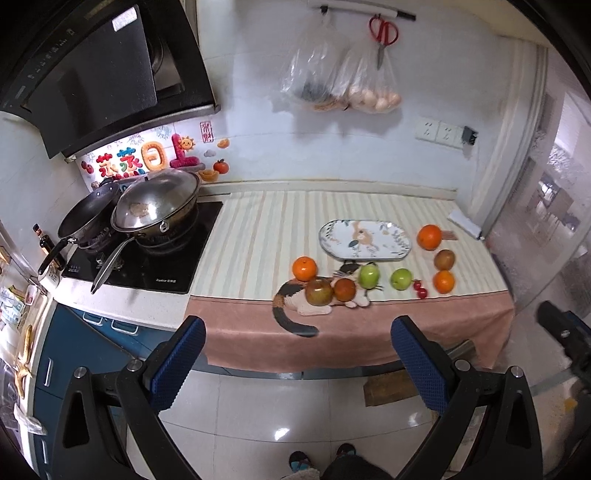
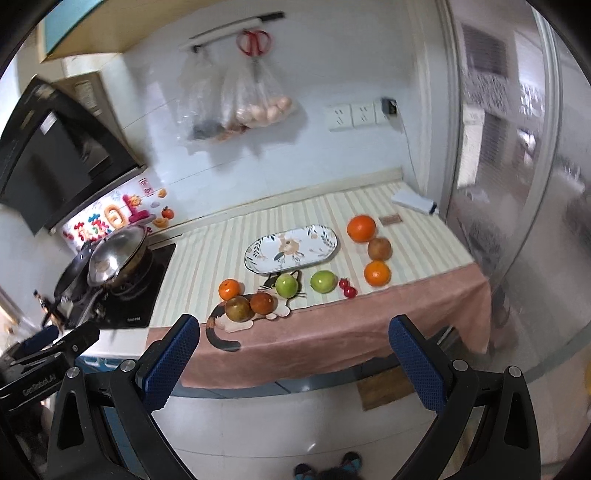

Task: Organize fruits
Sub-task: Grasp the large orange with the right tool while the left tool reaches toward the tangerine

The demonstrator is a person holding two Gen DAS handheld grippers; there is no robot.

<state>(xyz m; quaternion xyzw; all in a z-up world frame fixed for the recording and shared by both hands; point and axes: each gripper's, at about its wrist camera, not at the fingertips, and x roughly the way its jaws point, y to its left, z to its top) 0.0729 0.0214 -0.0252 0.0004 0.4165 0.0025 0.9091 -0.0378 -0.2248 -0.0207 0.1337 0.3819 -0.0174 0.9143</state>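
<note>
Fruits lie loose on a striped cloth over the counter, around an empty flowered oval plate (image 1: 365,240) (image 2: 291,249). Left group: an orange (image 1: 304,268) (image 2: 229,289), a brownish apple (image 1: 319,291) (image 2: 239,308) and a red-orange fruit (image 1: 344,289) (image 2: 263,303). In the middle sit two green apples (image 1: 369,276) (image 1: 401,278) (image 2: 286,285) (image 2: 323,281) and small red cherries (image 1: 420,289) (image 2: 347,288). At the right are a big orange (image 1: 429,237) (image 2: 361,228), a brown fruit (image 1: 444,259) (image 2: 379,248) and a smaller orange (image 1: 444,281) (image 2: 377,273). My left gripper (image 1: 301,354) and right gripper (image 2: 295,350) hang open over the floor, short of the counter.
A stove (image 1: 147,254) with two pans (image 1: 155,203) takes the counter's left end. Plastic bags of eggs (image 1: 369,96) and red scissors (image 1: 383,33) hang on the wall. A white box (image 2: 413,201) lies at the far right corner beside a glass door (image 2: 517,184). A person's feet (image 1: 321,461) stand below.
</note>
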